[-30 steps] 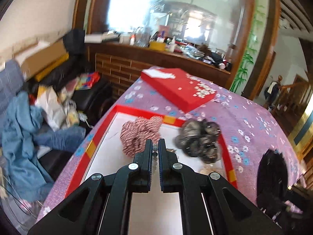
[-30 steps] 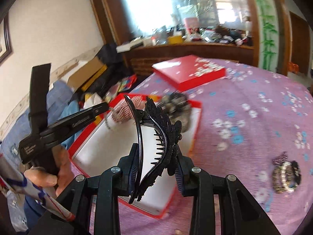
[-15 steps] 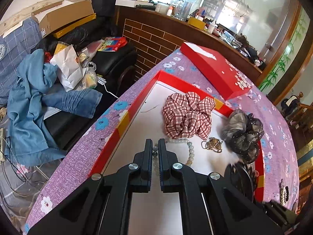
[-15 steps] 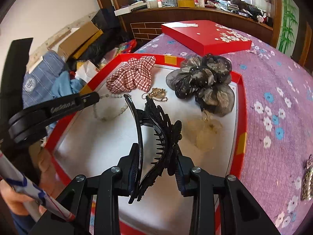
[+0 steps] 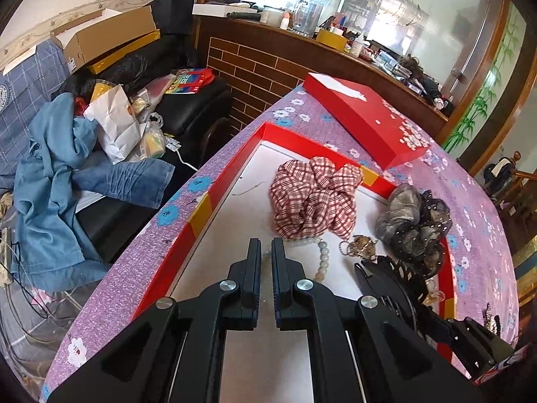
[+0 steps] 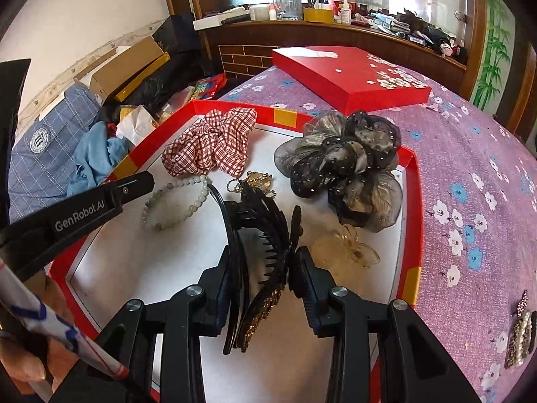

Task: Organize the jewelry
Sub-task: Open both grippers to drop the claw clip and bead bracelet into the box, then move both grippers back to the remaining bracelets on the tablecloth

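In the left wrist view, the left gripper (image 5: 265,262) is seen at lower centre with its jaws drawn almost together and nothing between them, poised over the white floor of the red-walled tray (image 5: 231,181). A red-and-white checked fabric scrunchie (image 5: 313,198) is bunched at mid-frame, a string of pale round beads (image 5: 322,255) curves just below it, a small gilt trinket (image 5: 360,247) lies to their right, and a gauzy grey-black scrunchie (image 5: 414,225) sits against the tray's right wall. The red box lid (image 5: 362,117) rests on the flowered purple cloth (image 5: 470,208) in the upper right. In the right wrist view, the right gripper (image 6: 260,278) is shown at lower centre with a black toothed hair claw (image 6: 258,235) standing between its jaws; the jaws have just been opening, and a gap shows at the right pad, so the claw is judged loosely released rather than clamped. The claw's curved plastic shell tapers upward, with gilt studs along its lower edge. A translucent amber clip (image 6: 349,248) lies just to its right, and a pearl-set barrette (image 6: 518,339) waits on the cloth at the lower right edge, outside the tray. The step in hand is judged to be depositing the claw in the tray; next, the jaws would need widening fully and lifting clear without dragging the teeth.
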Available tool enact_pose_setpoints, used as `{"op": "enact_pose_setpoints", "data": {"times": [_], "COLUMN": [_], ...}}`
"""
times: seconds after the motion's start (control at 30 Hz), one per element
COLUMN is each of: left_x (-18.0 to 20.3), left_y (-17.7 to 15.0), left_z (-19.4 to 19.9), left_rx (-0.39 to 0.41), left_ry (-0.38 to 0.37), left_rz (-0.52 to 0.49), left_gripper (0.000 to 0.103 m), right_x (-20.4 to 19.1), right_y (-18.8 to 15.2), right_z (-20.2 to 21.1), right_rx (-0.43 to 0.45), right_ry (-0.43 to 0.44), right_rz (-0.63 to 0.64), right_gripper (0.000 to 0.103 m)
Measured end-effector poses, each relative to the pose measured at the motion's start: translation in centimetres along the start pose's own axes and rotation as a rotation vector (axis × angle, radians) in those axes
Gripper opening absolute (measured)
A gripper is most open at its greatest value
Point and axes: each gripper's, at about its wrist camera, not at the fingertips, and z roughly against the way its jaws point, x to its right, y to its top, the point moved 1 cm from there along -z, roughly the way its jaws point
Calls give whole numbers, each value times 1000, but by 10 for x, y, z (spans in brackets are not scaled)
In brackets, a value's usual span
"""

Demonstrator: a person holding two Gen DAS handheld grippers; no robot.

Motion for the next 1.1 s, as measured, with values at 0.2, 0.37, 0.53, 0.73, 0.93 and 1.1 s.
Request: {"op": "enact_pose_setpoints", "data": {"times": [0.2,0.37,0.53,0.73,0.93,1.1], "left_x": [7,16,28,34,53,88], "left_y": [2,1,-1,-3,-9,-23], "left_z": [14,23,29,35,48,73], "left_rx": [74,125,166,209,214,215], "left_ry": [-15,-6,-10,-33,-21,-55], "left_rz": [-20,-56,-100,-117,-189,-271], "left_gripper": [34,34,43,44,44,44], "right_x": [5,14,30,48,79,119], "right_y": [-1,-9,-24,-51,-77,-94], "right_z": [29,60,80,101,133,153], "right_rx": [80,140,146,137,170,192], "right_ry": [47,56,60,63,28,16], "right_rz": [-20,-40,-99,-160,-204,-291], "right_gripper": [50,50,50,50,50,50]}}
